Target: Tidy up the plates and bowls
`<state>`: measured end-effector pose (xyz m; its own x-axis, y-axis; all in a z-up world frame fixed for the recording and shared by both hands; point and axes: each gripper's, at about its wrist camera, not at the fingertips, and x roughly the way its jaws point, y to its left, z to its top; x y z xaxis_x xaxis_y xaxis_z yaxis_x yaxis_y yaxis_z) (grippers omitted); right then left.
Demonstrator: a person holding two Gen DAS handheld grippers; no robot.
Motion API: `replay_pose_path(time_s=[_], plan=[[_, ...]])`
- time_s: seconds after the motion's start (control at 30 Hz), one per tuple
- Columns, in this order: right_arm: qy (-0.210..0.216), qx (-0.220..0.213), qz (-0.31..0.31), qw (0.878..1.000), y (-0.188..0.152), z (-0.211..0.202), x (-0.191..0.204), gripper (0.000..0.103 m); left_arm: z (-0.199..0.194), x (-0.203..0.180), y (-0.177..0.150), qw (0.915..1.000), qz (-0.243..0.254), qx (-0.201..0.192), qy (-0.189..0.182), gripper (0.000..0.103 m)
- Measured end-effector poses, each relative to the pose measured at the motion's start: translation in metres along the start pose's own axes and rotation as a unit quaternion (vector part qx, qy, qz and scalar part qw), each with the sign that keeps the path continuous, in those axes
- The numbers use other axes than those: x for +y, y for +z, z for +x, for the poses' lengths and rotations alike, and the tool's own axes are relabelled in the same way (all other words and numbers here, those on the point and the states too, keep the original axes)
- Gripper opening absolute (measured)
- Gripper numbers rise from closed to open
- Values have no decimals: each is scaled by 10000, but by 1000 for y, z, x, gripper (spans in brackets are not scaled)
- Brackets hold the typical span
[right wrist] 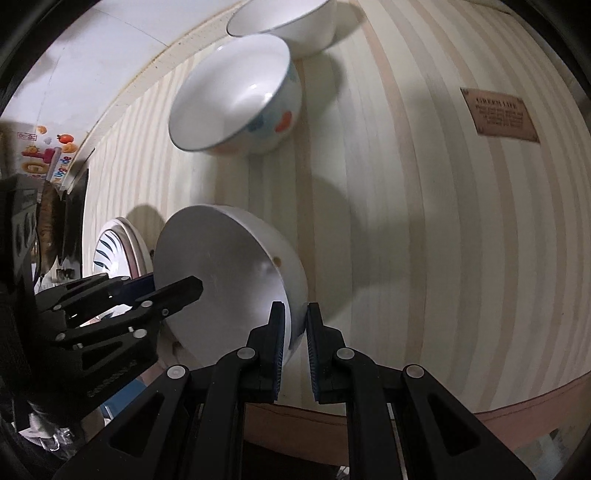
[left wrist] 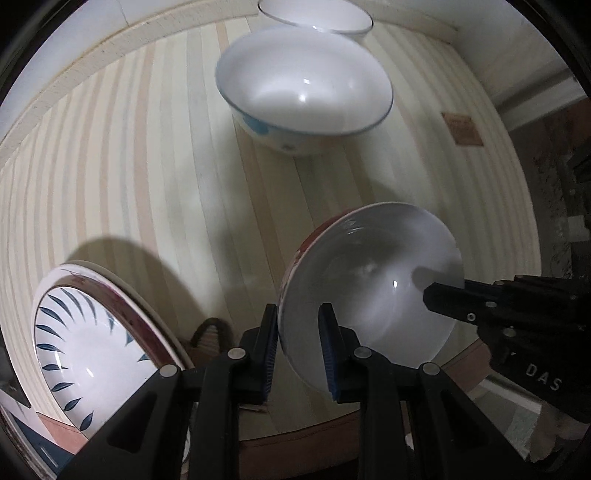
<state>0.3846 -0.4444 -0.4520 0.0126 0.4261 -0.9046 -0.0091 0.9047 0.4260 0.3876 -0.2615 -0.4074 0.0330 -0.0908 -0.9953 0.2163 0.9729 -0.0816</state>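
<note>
A white bowl point(left wrist: 373, 288) with red marks outside is held above the striped table by both grippers. My left gripper point(left wrist: 300, 317) is shut on its near rim. My right gripper point(right wrist: 294, 314) is shut on the opposite rim of the same bowl point(right wrist: 229, 273); it shows from the right in the left wrist view point(left wrist: 443, 299). A white bowl with blue and orange spots point(left wrist: 303, 88) stands further back, also in the right wrist view point(right wrist: 236, 99). A plain white bowl point(left wrist: 317, 14) stands behind it. A leaf-patterned plate point(left wrist: 85, 339) lies on a red-rimmed plate at the left.
The table has a striped cloth point(left wrist: 147, 166) with a brown label point(right wrist: 498, 114) at the right. Its rounded front edge point(right wrist: 517, 402) runs below the grippers. A wall with colourful stickers point(right wrist: 44, 155) is at the left.
</note>
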Motion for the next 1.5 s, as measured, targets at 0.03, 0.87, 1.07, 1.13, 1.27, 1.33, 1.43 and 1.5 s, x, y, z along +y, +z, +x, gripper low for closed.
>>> replay_pose_path(time_s=[0.03, 0.87, 1.07, 1.13, 1.27, 1.33, 1.43, 1.5], plan=[[-1, 15, 8, 10000, 0, 1, 0, 13, 0, 0, 0, 10000, 14, -20, 25, 20], [662, -973, 731, 9904, 96, -49, -14, 46, -57, 60, 104, 9933, -858, -731, -253, 50], [1060, -580, 1130, 9862, 134, -3, -18, 44, -18, 61, 140, 9955, -784, -363, -391, 33], [1066, -525, 1125, 9865, 140, 6, -16, 27, -9, 62, 142, 9962, -723, -245, -409, 18], [816, -541, 1018, 9900, 145, 12, -13, 15, -3, 58, 142, 9973, -617, -256, -303, 13], [717, -548, 956, 9913, 144, 11, -10, 14, -4, 54, 142, 9976, -584, -271, -259, 13], [633, -574, 906, 9922, 145, 10, -6, 14, -6, 51, 142, 9977, -572, -273, -238, 13], [637, -594, 872, 9924, 147, 3, -4, 14, -13, 48, 139, 9978, -550, -301, -218, 13]])
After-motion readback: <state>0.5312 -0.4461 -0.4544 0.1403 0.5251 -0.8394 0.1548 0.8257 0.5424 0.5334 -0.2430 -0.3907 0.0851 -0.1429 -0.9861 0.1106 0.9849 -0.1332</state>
